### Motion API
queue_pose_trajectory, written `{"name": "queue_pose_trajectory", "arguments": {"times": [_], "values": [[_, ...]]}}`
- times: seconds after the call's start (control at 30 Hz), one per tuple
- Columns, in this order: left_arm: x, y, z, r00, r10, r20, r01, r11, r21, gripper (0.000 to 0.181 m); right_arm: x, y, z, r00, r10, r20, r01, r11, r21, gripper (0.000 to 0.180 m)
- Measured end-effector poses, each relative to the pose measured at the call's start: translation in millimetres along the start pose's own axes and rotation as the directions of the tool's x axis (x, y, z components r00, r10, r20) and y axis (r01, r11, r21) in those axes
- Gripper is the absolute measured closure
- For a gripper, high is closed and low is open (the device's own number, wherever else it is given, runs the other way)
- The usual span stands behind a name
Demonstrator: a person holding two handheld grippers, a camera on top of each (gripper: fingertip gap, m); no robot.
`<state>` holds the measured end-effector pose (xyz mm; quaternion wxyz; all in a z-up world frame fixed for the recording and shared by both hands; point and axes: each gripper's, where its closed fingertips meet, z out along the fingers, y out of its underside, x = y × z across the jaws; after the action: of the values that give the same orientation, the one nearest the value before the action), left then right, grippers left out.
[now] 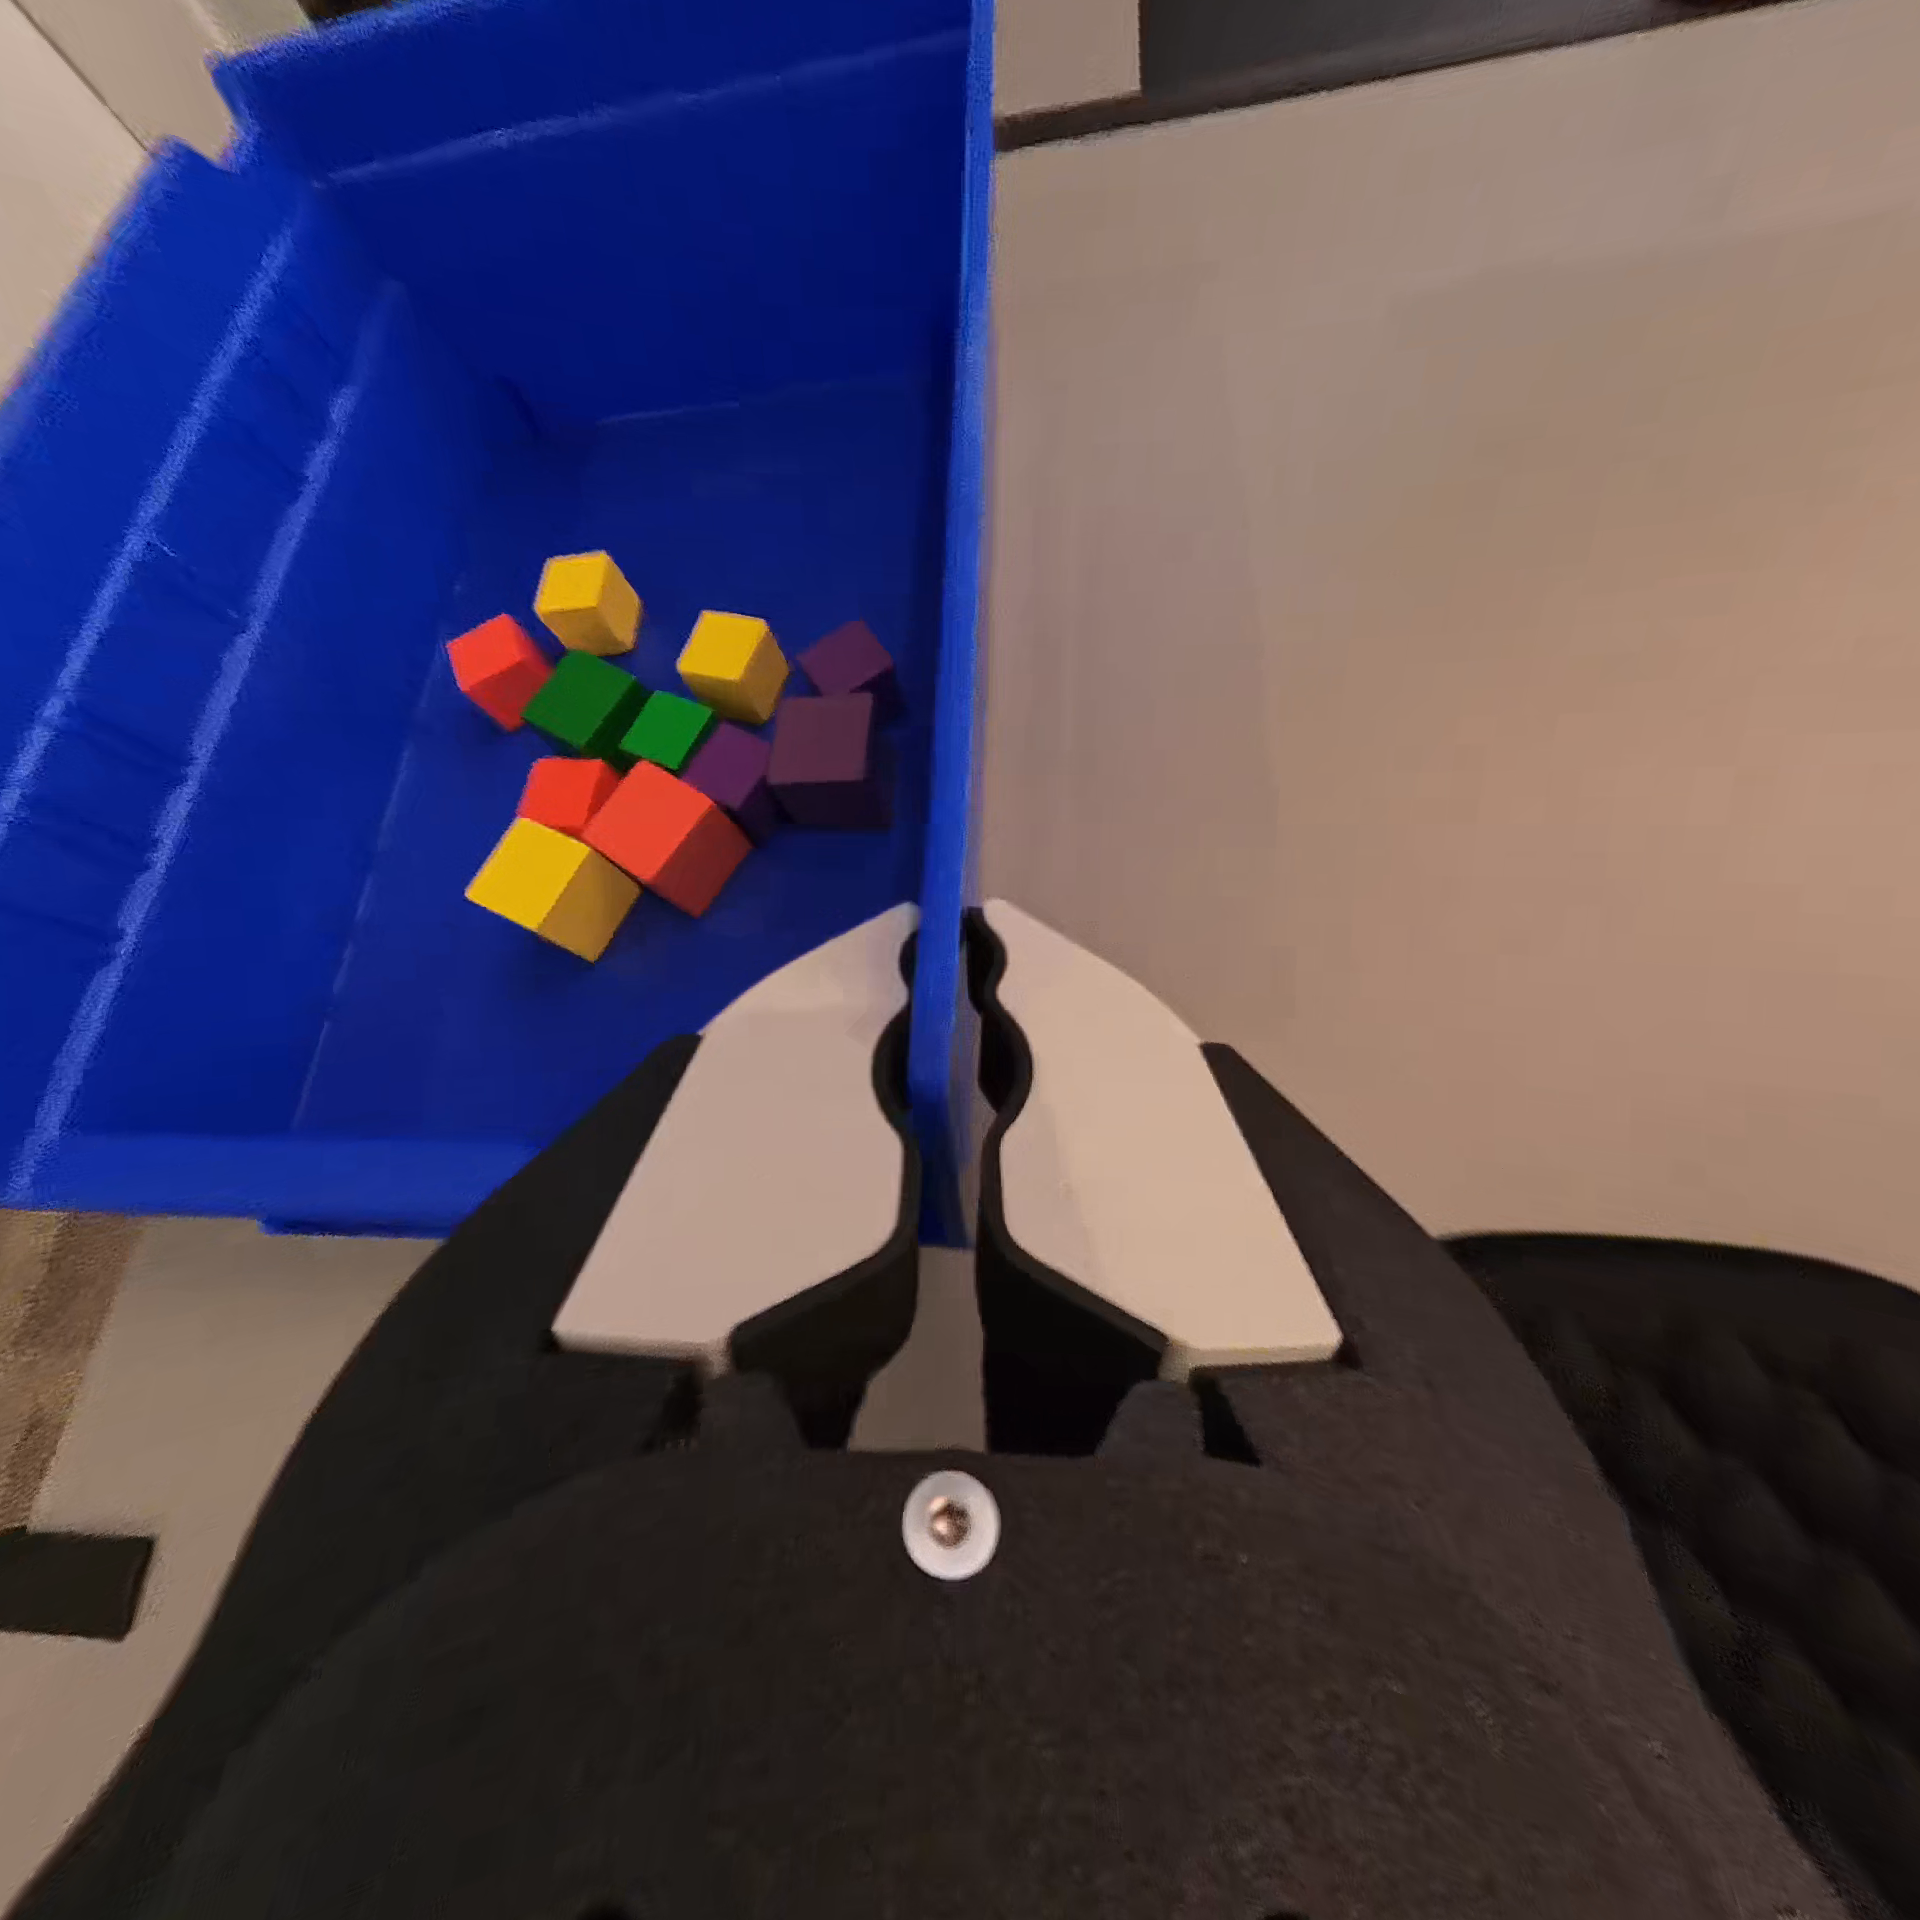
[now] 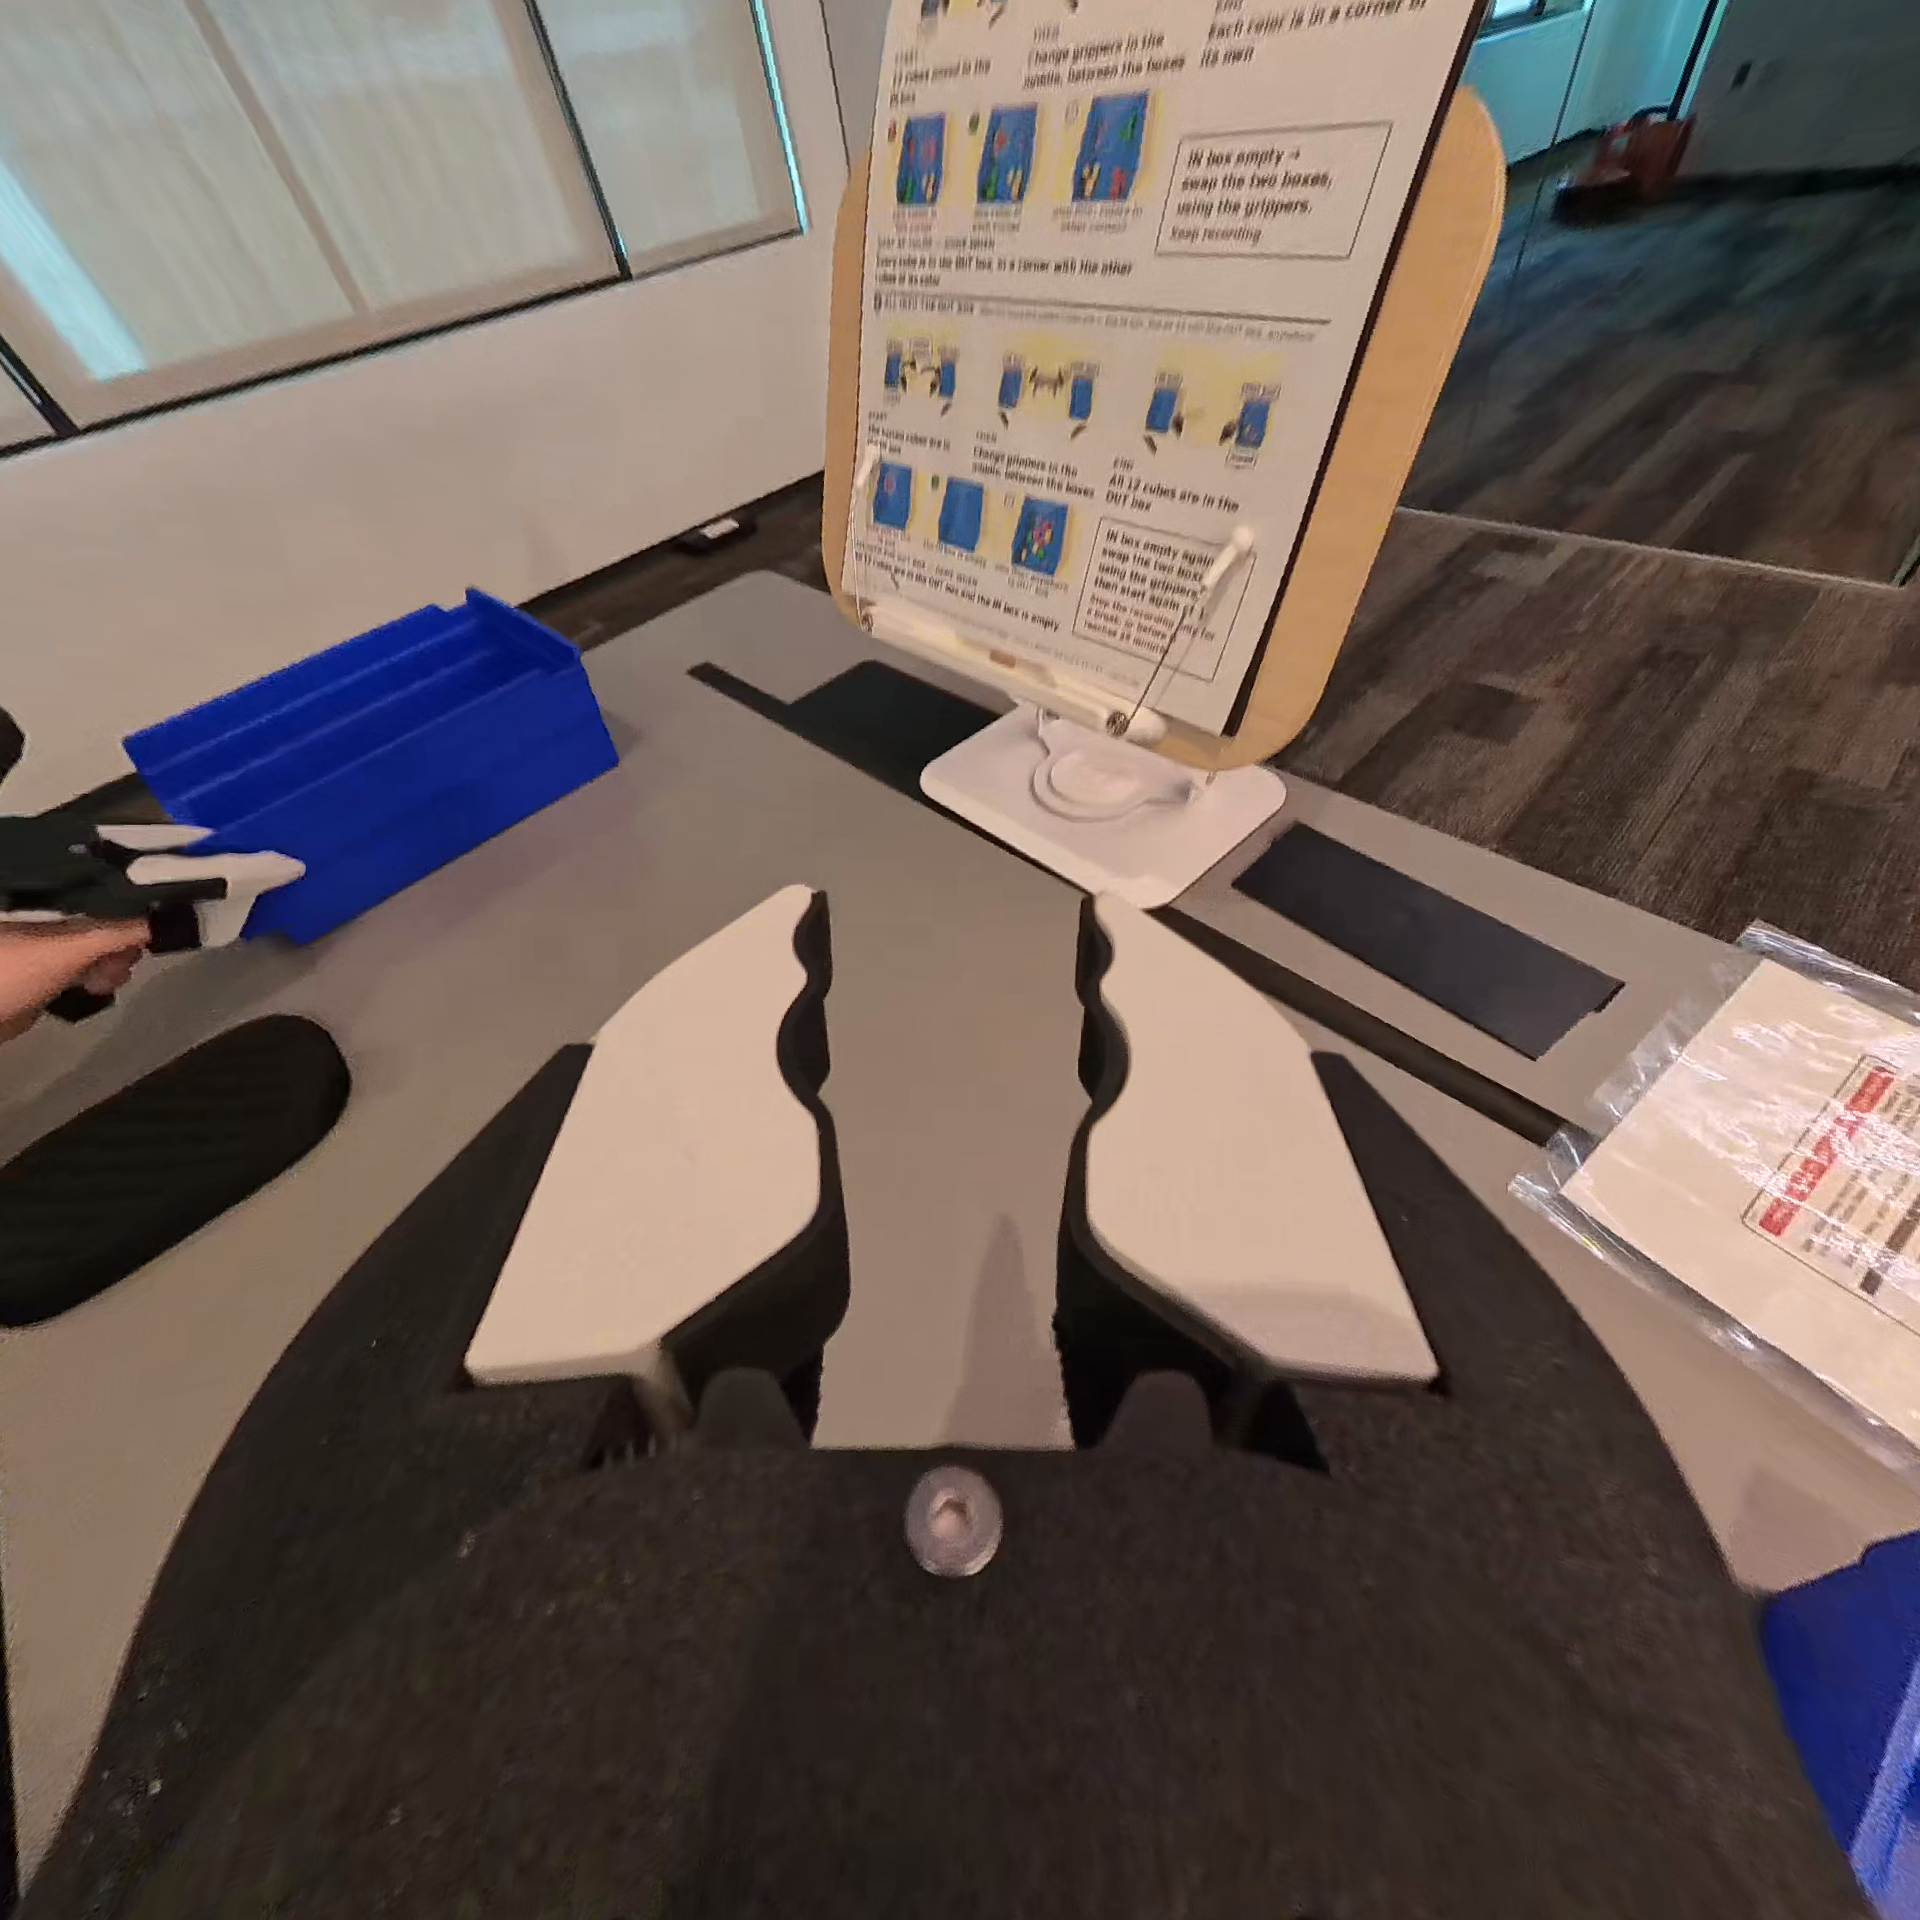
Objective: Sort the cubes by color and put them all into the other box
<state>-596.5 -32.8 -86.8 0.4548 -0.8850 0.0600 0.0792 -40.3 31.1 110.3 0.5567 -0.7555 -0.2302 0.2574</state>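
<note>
Clearly, left gripper pinches blue box wall running lengthwise ahead.

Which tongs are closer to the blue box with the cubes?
Left. The left tongs are clamped on the wall of the blue box. The right tongs hang open over bare table, well away.

Soft, even indoor light fills both views, casting only faint shadows between the fingers. Beyond the left fingertips the blue plastic box smears with motion blur. Wide-angle distortion bends the edges, curving the frosted window panels far left of the right fingers.
</note>
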Motion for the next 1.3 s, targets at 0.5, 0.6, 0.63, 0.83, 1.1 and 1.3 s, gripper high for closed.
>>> {"name": "queue_pose_trajectory", "arguments": {"times": [0.5,0.6,0.63,0.83,1.1,1.3], "values": [[6.2,-9.3,10.1,0.997,0.078,0.001,-0.078,0.996,0.034,0.175,37.9,18.3,-31.4,0.993,0.102,-0.057,-0.102,0.995,0.009,0.138],[7.4,-10.1,6.4,1.000,0.003,-0.023,-0.002,0.999,0.048,0.176,45.0,22.6,-34.3,0.989,0.130,-0.071,-0.130,0.991,0.006,0.138],[8.1,-13.8,2.8,0.998,-0.047,-0.047,0.050,0.997,0.064,0.170,46.1,23.5,-34.7,0.987,0.142,-0.072,-0.142,0.990,0.006,0.137],[-32.0,-89.4,-68.7,0.889,-0.281,-0.362,0.400,0.860,0.317,0.126,44.5,28.6,-32.2,0.988,0.138,-0.070,-0.140,0.990,-0.025,0.137],[-98.7,-83.0,-5.1,0.958,0.008,-0.288,0.005,0.999,0.044,0.149,35.6,37.0,-10.6,0.992,0.120,-0.040,-0.123,0.988,-0.095,0.137],[-90.8,-62.8,43.9,0.919,0.283,-0.275,-0.312,0.948,-0.067,0.155,23.9,48.6,6.6,0.998,0.059,-0.028,-0.064,0.981,-0.186,0.137]]}}
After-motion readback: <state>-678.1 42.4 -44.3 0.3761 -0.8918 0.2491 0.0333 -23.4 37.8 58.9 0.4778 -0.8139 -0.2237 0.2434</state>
